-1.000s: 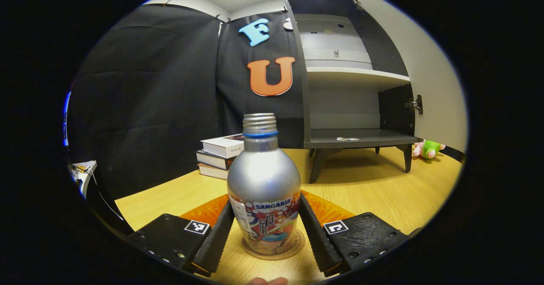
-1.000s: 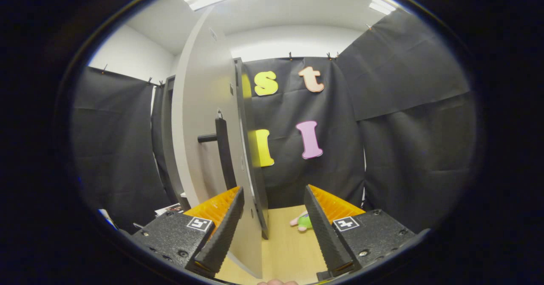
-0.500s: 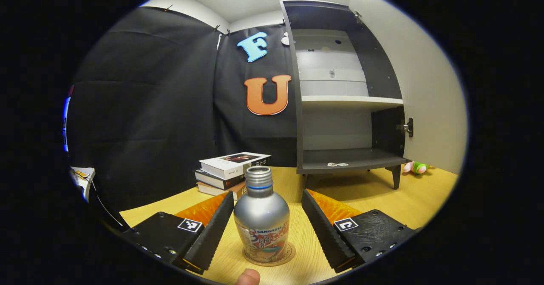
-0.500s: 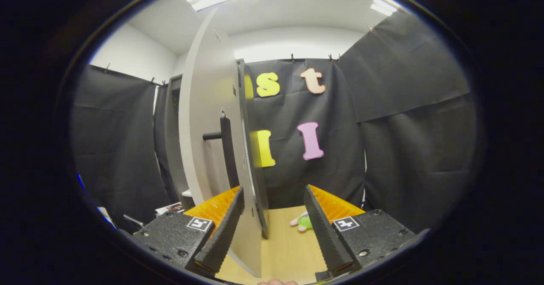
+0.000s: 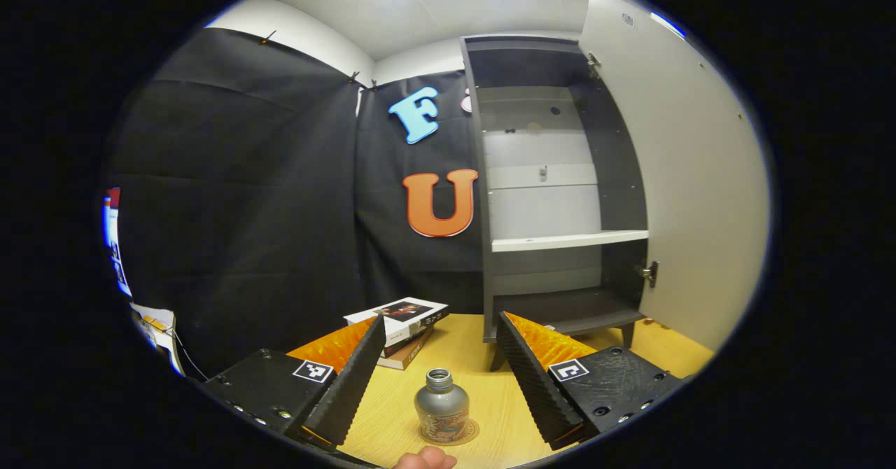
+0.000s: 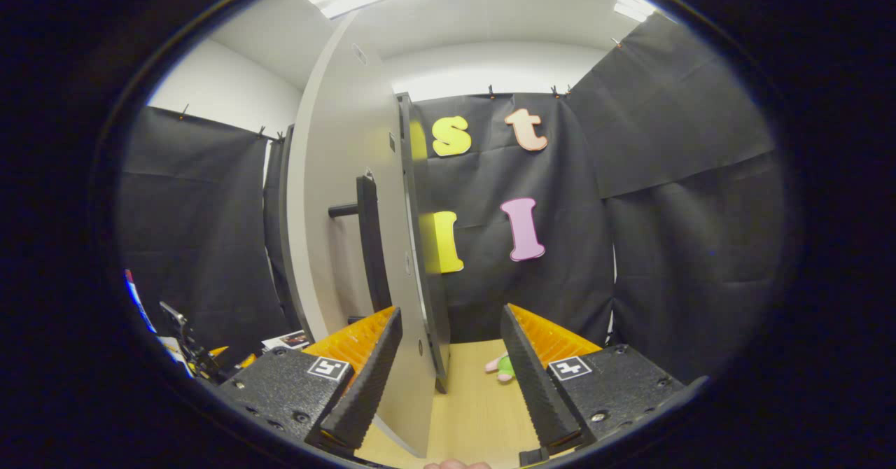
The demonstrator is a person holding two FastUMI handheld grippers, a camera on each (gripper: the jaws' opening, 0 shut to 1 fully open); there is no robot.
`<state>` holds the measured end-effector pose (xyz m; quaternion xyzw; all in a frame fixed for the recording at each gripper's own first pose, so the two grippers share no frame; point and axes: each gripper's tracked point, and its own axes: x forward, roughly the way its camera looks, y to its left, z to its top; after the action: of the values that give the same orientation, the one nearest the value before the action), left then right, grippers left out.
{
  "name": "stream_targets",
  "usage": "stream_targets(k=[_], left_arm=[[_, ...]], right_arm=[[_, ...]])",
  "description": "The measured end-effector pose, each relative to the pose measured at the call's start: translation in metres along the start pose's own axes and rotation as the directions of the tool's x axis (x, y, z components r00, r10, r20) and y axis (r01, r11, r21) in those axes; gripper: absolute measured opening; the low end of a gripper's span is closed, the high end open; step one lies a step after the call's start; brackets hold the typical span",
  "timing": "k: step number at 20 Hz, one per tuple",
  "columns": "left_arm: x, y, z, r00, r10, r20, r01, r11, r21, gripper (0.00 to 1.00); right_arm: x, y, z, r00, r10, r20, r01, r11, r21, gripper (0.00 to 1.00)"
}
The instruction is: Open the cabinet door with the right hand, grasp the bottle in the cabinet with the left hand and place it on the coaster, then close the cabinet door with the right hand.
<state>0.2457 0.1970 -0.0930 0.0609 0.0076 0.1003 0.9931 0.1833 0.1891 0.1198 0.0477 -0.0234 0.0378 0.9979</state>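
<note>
My left tongs [image 5: 439, 378]: fingers spread wide apart, gripping nothing; they hang above the wooden bench [image 5: 483, 392], one finger on each side of the bottle as I look down at it, clear of it on both sides.
My thumb [image 5: 423, 460]: its tip peeks in at the bottom edge of the left gripper view.
Bottle [image 5: 441, 414]: silver, uncapped, upright on the bench near its front edge, standing on the coaster and touched by neither finger.
Coaster [image 5: 467, 432]: a round brown disc, its rim showing around the bottle's base.
Books [image 5: 400, 318]: a small stack lying flat farther back on the bench, left of the cabinet.
Cabinet [image 5: 560, 196]: dark body on short legs at the back of the bench, with one pale shelf [image 5: 568, 240] across the middle; both compartments look bare apart from something small on the floor board that I cannot make out.
My right tongs [image 6: 451, 378]: fingers apart and gripping nothing, low over the bench beside the open door's free edge.
Cabinet door [image 6: 336, 245]: pale panel swung wide open, standing edge-on just left of my line of sight; its dark bar handle [image 6: 367, 238] sticks out above my left finger, untouched.
Plush toy [image 6: 500, 365]: pink and green, lying on the bench beyond the door, against the black wall.
</note>
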Motion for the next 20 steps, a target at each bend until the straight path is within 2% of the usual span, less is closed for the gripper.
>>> stream_targets(k=[2,4,7,11,14,17,18,20], left_arm=[[-0.014,-0.011,0.023,0.998,-0.055,-0.007,0.055,0.998,-0.026,0.95],[-0.022,-0.012,0.046,0.998,-0.068,-0.004,0.067,0.996,-0.052,0.96],[-0.030,-0.010,0.076,0.999,-0.044,0.017,0.045,0.997,-0.062,0.96],[-0.035,-0.018,0.102,0.997,-0.065,0.040,0.068,0.994,-0.082,0.96],[-0.035,-0.014,0.119,0.997,-0.048,0.065,0.054,0.995,-0.080,0.96],[-0.036,-0.013,0.123,0.997,-0.039,0.071,0.043,0.997,-0.060,0.96],[-0.036,-0.014,0.122,0.997,-0.040,0.068,0.044,0.998,-0.054,0.95],[-0.036,-0.012,0.121,0.998,-0.032,0.063,0.035,0.998,-0.046,0.95]], right_arm=[[0.003,-0.001,0.000,1.000,-0.002,0.010,0.002,1.000,-0.002,0.89],[0.005,-0.002,-0.001,1.000,-0.007,0.014,0.007,1.000,-0.006,0.88],[0.008,-0.004,-0.004,1.000,-0.010,0.013,0.011,1.000,-0.025,0.89],[0.006,-0.003,-0.007,1.000,-0.008,-0.006,0.008,1.000,-0.022,0.88],[0.006,-0.001,-0.008,1.000,-0.006,-0.012,0.006,1.000,-0.019,0.86],[0.007,0.004,-0.008,1.000,0.010,-0.016,-0.010,1.000,0.003,0.82],[0.008,0.008,-0.009,1.000,0.019,-0.022,-0.019,1.000,0.017,0.86],[0.008,0.016,-0.010,0.999,0.040,-0.034,-0.038,0.999,0.035,0.85]])
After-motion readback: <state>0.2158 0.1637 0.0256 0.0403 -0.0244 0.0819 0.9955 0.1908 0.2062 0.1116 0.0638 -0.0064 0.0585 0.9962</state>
